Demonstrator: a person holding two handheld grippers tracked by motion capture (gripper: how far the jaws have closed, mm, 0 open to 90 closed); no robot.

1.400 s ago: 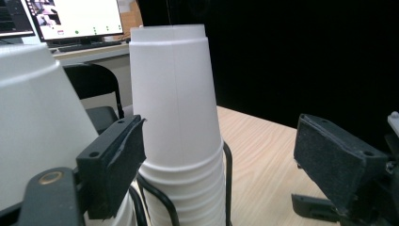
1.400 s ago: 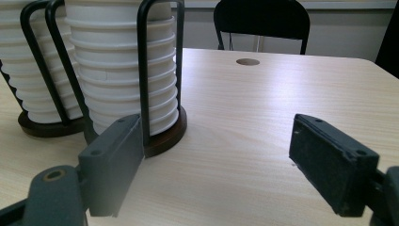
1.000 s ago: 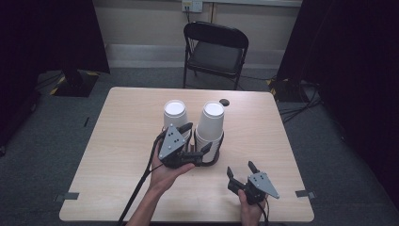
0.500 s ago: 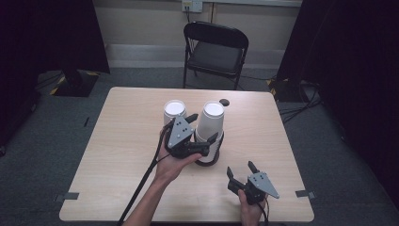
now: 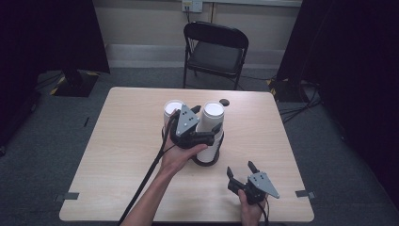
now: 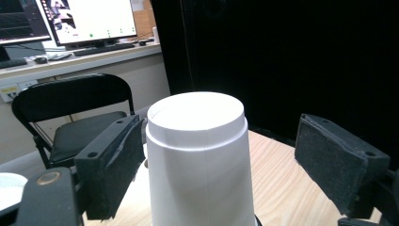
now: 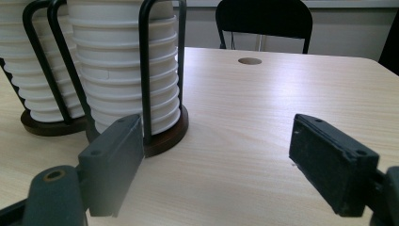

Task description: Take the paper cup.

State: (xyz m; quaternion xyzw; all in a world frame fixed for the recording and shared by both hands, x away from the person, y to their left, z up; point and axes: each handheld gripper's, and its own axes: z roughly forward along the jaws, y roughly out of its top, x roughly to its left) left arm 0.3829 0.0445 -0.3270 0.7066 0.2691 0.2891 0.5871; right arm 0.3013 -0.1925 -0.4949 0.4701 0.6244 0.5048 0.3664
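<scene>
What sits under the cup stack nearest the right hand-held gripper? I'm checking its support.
A round dark base with black upright rods holds the cup stack. The stack covers the base's centre.

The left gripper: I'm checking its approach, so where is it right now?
In the high view, the left gripper sits mid-table, open around the right stack of white paper cups, beside the left stack.

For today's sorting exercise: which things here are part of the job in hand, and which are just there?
In the job:
right cup stack, between the open left gripper's jaws
its holder
left cup stack

Just there:
right gripper, open over bare table
chair
table hole
monitors
</scene>
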